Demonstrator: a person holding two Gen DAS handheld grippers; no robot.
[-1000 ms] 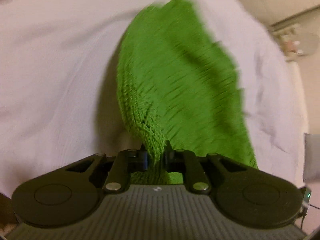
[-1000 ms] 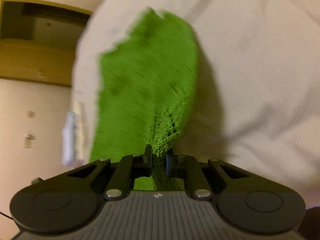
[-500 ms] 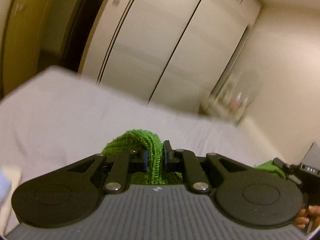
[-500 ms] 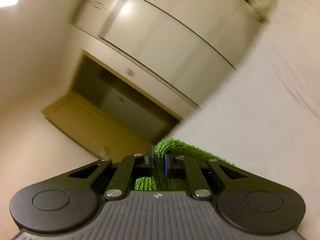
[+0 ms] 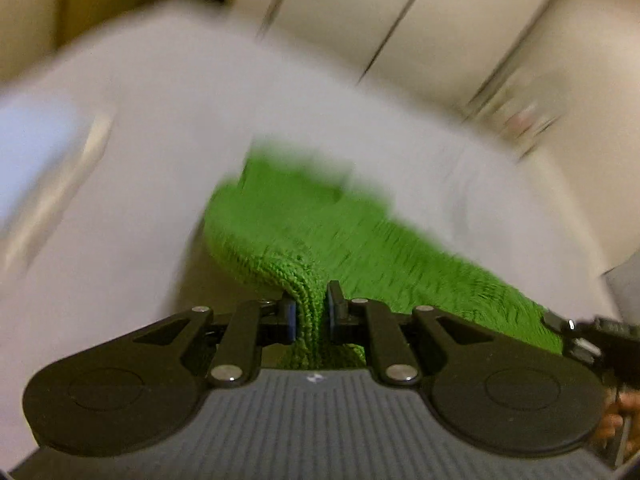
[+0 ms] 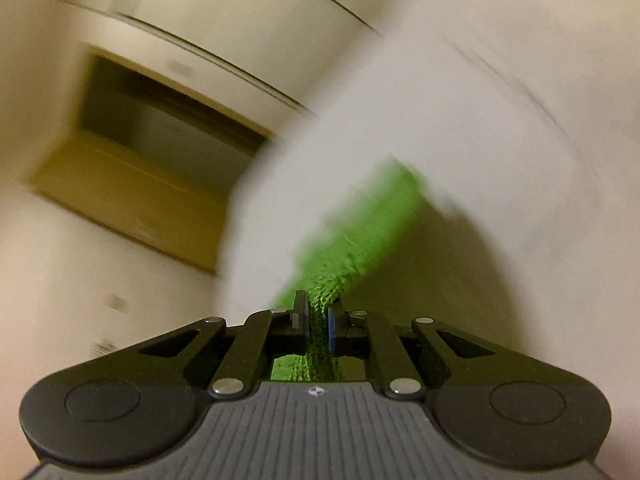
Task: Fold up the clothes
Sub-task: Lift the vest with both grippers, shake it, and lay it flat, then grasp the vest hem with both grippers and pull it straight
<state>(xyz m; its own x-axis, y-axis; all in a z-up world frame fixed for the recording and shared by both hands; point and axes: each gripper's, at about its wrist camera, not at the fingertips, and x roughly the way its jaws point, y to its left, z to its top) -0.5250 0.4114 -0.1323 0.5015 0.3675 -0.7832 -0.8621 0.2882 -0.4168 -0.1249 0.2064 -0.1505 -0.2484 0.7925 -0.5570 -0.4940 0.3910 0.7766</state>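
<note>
Both grippers, left [image 5: 311, 312] and right [image 6: 318, 320], pinch the knit's [image 5: 320, 232] edge above the bed [image 5: 160, 140]; soft, floppy, best gripped at corners.

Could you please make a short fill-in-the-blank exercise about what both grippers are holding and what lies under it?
1. The left gripper is shut on a knitted garment whose colour is ____.
2. The right gripper is ____ on the same garment.
3. The garment stretches out over a ____ bed sheet.
4. Behind the bed stand tall wardrobe doors of a pale ____ colour.

Missing words: green; shut; white; cream
</note>
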